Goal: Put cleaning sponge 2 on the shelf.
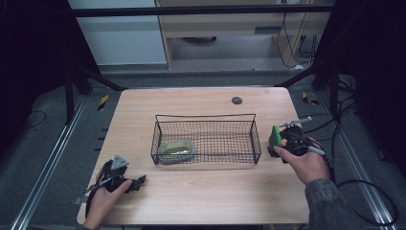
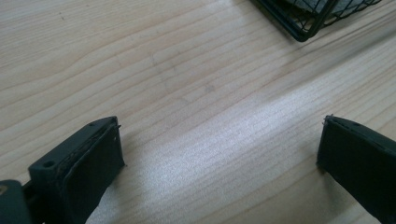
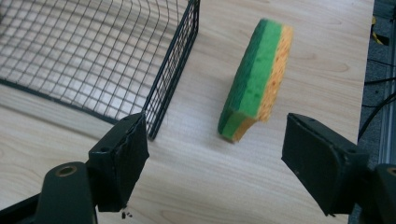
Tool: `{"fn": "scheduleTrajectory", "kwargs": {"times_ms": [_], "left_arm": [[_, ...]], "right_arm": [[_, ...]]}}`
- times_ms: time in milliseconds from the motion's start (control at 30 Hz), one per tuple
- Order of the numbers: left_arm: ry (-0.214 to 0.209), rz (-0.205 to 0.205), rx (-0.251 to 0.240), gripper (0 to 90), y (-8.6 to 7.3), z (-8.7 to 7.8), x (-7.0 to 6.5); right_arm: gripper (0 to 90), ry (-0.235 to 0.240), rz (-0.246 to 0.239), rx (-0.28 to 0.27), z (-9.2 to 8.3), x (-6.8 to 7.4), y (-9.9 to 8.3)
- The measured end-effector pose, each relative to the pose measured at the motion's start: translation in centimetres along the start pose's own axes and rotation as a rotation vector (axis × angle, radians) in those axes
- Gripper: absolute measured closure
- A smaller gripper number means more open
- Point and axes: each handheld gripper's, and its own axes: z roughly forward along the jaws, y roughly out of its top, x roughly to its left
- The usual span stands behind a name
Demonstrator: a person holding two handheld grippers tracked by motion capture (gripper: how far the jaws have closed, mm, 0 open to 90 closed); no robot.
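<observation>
I see my right gripper (image 3: pixel 215 154) open wide, the green-and-yellow sponge (image 3: pixel 254 79) just ahead of its jaws, unheld, beside the wire basket (image 3: pixel 173 70). My left gripper (image 2: pixel 219 154) gapes empty. Binning remains.

High view: fixed above the near edge, looking forward and down; takes in the whole worktop (image 1: pixel 201 191), the basket (image 1: pixel 206 117) at centre, floor and cabinets beyond. Far off.

Left gripper view: low, close over the bare wood, looking along its own jaws; a basket (image 2: pixel 303 25) corner cuts in top right.

Right gripper view: higher, tilted down past its jaws; basket (image 3: pixel 173 70) end wall at left, sponge (image 3: pixel 257 79) just right of it, worktop (image 3: pixel 210 186) edge at far right.

All three share the basket and the wood around it.
</observation>
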Motion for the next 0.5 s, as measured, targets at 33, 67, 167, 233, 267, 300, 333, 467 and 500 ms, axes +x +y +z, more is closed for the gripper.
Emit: {"fn": "scheduleTrajectory", "kwargs": {"times_ms": [33, 67, 167, 233, 267, 300, 333, 467, 500], "left_arm": [[0.0, 0.002, -0.003, 0.0, 0.0, 0.0, 0.0], [0.0, 0.001, -0.003, 0.0, 0.0, 0.0, 0.0], [0.0, -0.002, -0.003, 0.0, 0.0, 0.0, 0.0], [-0.001, -0.001, -0.003, 0.0, 0.0, 0.0, 0.0], [0.0, -0.003, -0.006, 0.0, 0.0, 0.0, 0.0], [-0.001, -0.001, -0.006, 0.0, 0.0, 0.1, 0.0], [-0.001, -0.001, -0.006, 0.0, 0.0, 0.1, 0.0], [0.0, 0.001, -0.006, 0.0, 0.0, 0.1, 0.0], [0.0, 0.001, -0.006, 0.0, 0.0, 0.1, 0.0]], "right_arm": [[24.3, -0.001, 0.006, -0.003, 0.0, -0.1, 0.3], [25.4, -0.005, 0.009, -0.005, 0.0, -0.2, 0.5], [29.0, -0.005, 0.016, 0.0, 0.0, -0.6, 1.4], [32.6, -0.004, 0.022, 0.007, 0.0, -0.7, 2.0], [34.0, -0.006, 0.022, 0.014, 0.0, -0.8, 2.4], [35.1, -0.008, 0.019, 0.017, 0.0, -0.8, 2.7], [36.0, -0.013, 0.015, 0.022, 0.1, -0.9, 3.1], [36.8, -0.023, 0.017, 0.046, 0.7, -1.3, 4.0], [36.9, -0.022, 0.031, 0.056, 1.1, -1.5, 4.3]]}}
